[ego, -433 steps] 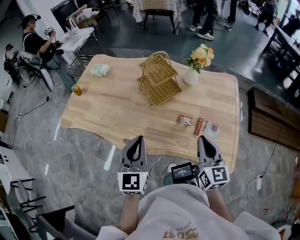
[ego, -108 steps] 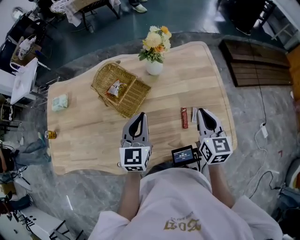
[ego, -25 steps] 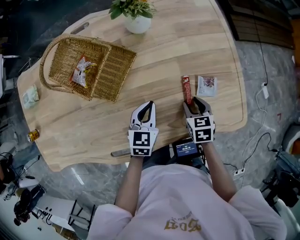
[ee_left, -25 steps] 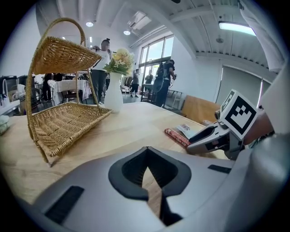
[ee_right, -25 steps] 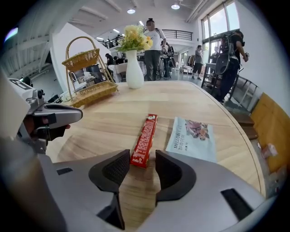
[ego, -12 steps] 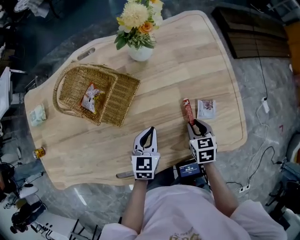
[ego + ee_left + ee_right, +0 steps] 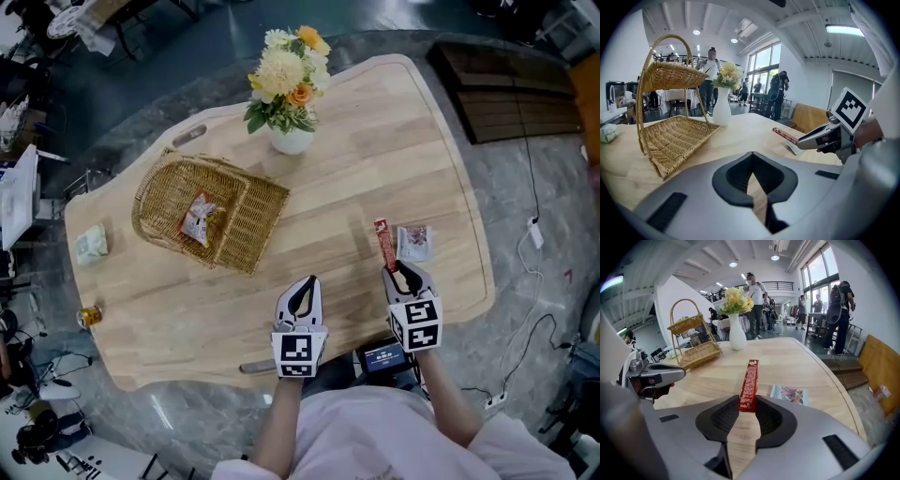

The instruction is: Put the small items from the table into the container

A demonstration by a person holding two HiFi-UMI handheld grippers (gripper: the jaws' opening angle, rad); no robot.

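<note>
My right gripper (image 7: 400, 271) is shut on the near end of a long red snack bar (image 7: 382, 242), which sticks out ahead of the jaws, lifted a little off the wooden table (image 7: 356, 169). In the right gripper view the red snack bar (image 7: 749, 380) is pinched between the dark pads of the right gripper (image 7: 747, 402). A flat printed packet (image 7: 413, 242) lies on the table just right of the bar. The wicker basket (image 7: 246, 221) stands at the far left with one snack packet (image 7: 199, 218) in it. My left gripper (image 7: 303, 283) hovers at the near edge, shut and holding nothing.
A white vase of flowers (image 7: 291, 139) stands behind the basket. A tissue pack (image 7: 91, 245) and a small can (image 7: 87, 315) sit at the table's left edge. Grey floor surrounds the table, with a dark wooden bench (image 7: 511, 89) at the right.
My right gripper has closed on the near end of the red bar and raised it slightly off the table. The left gripper has stayed at the near edge.
</note>
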